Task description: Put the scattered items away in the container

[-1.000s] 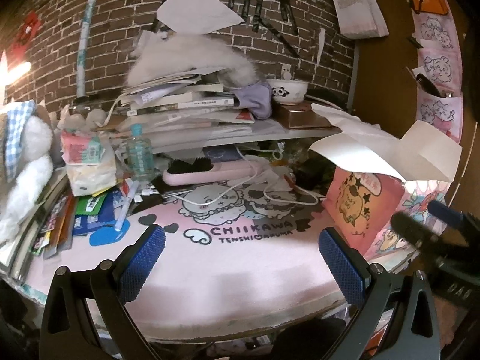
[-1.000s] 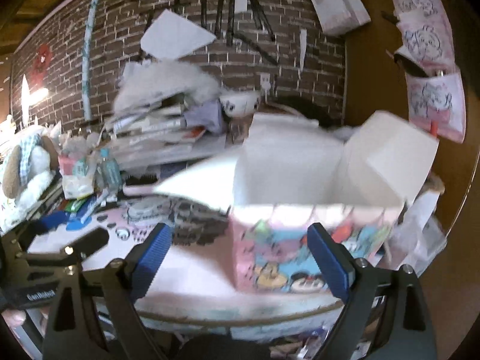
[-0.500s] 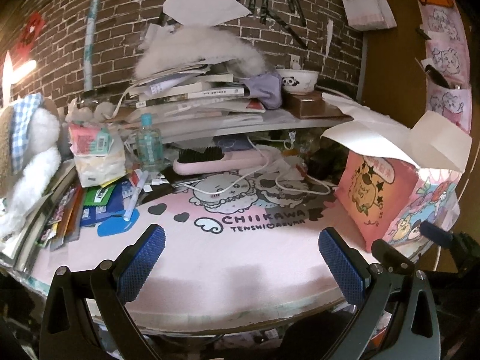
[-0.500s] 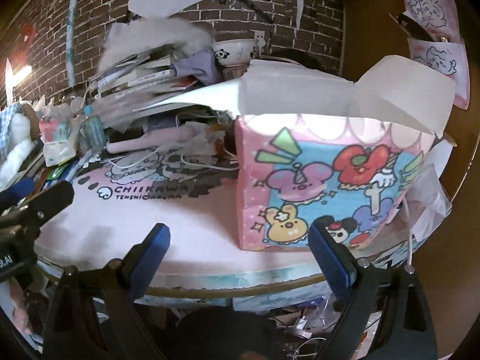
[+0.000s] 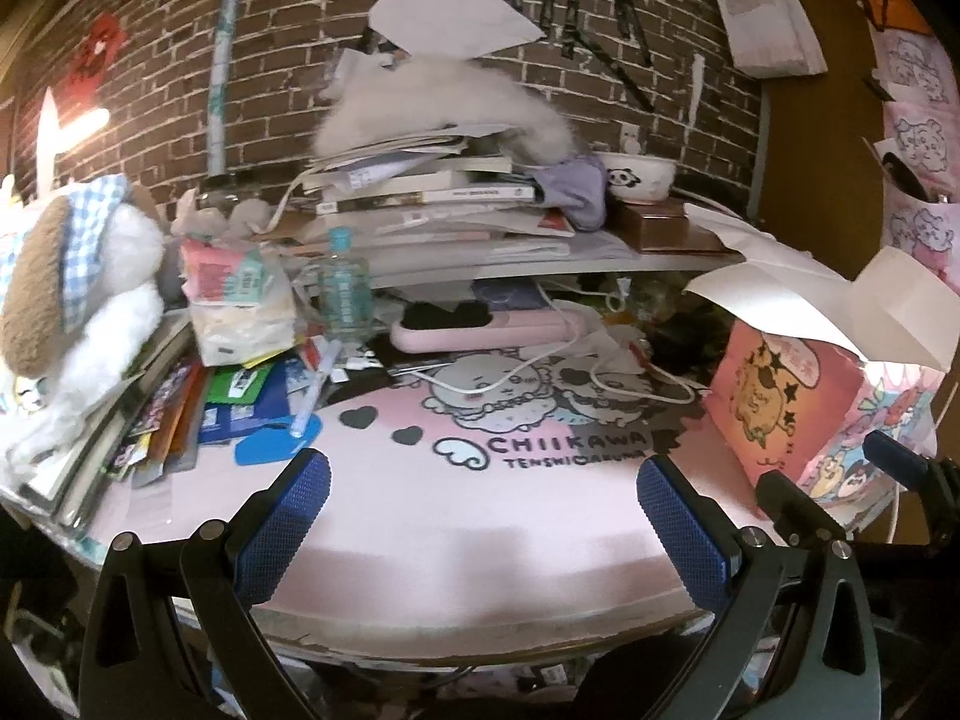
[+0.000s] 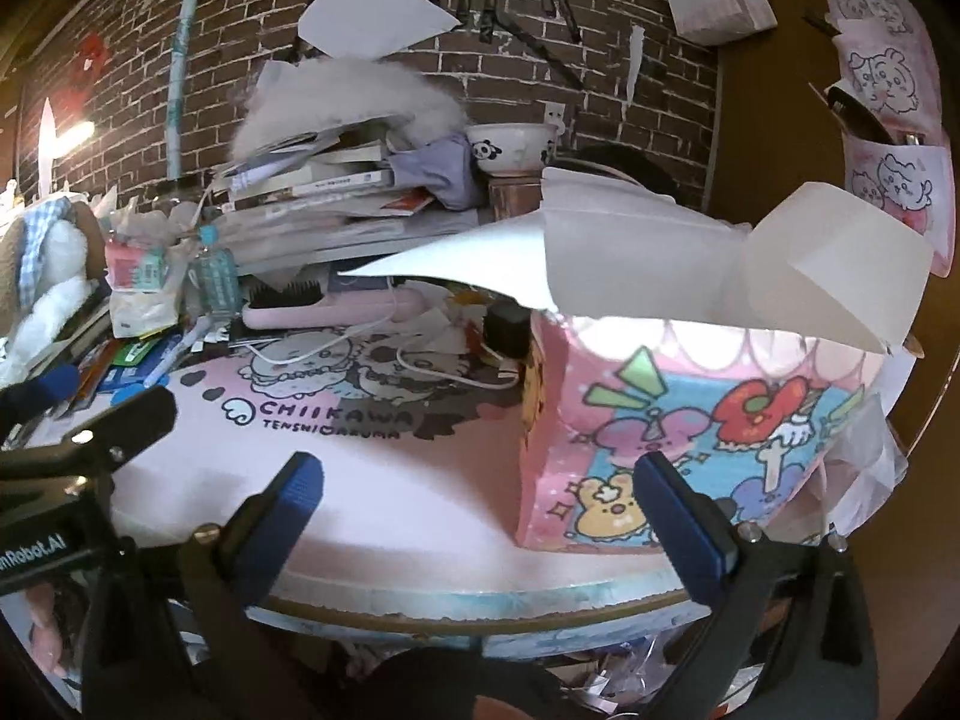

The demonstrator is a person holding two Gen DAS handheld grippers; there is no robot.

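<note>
So the right gripper (image 6: 477, 504) has just spread its jaws fully, holding nothing; the left gripper (image 5: 483, 516) gapes empty too. Pink box (image 6: 690, 420) now sits far-right on the counter (image 6: 390, 516), clutter untouched far left.

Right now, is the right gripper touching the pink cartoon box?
Apart. In the right wrist view the right gripper has open jaws short of the pink cartoon box, with bare pink mat between them. Its jaws have just been opening.

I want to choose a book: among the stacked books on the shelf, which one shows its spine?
The white book with dark printed spine text, in the stack's upper part; the rest show only page edges or covers.
</note>
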